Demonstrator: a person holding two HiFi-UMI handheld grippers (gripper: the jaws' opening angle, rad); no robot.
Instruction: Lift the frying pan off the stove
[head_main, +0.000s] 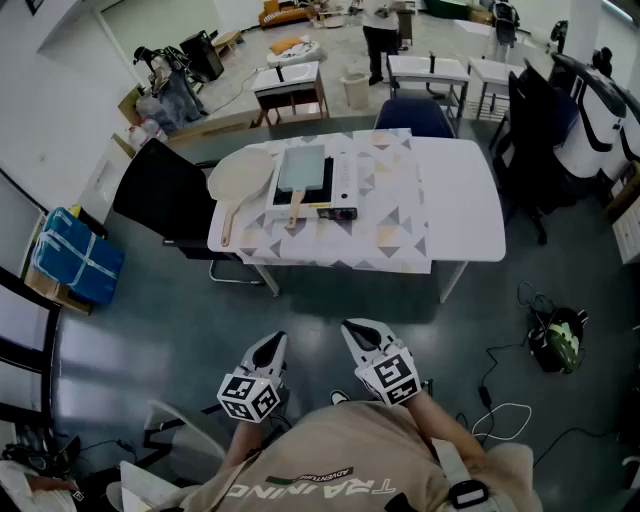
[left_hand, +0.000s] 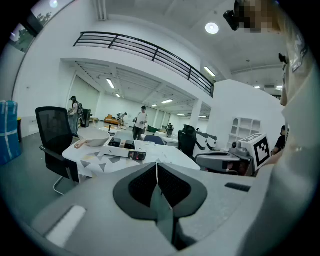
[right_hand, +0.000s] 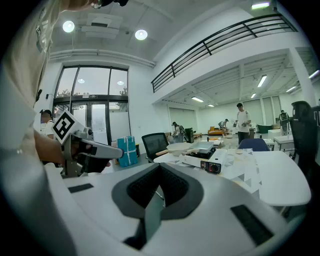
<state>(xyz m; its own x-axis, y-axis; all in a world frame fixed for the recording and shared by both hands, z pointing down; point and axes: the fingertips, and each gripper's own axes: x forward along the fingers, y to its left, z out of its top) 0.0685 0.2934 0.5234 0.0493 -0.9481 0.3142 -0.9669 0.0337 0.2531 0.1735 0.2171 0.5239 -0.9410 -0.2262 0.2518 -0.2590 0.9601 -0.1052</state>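
Observation:
A square grey frying pan (head_main: 301, 168) with a wooden handle (head_main: 296, 205) sits on the portable stove (head_main: 335, 185), on the white table's patterned cloth (head_main: 395, 215). A round cream pan (head_main: 241, 175) lies on the cloth just left of the stove. My left gripper (head_main: 272, 345) and right gripper (head_main: 358, 332) are held close to my body, over the floor and well short of the table. Both are shut and hold nothing. In the left gripper view the shut jaws (left_hand: 157, 166) point toward the distant stove (left_hand: 124, 146). The right gripper (right_hand: 160, 169) likewise faces the stove (right_hand: 204, 160).
A black chair (head_main: 165, 195) stands at the table's left end and a blue chair (head_main: 415, 115) behind it. A black office chair (head_main: 535, 130) is to the right. A blue bag (head_main: 75, 258) leans at the left. Cables (head_main: 500, 405) lie on the floor at the right.

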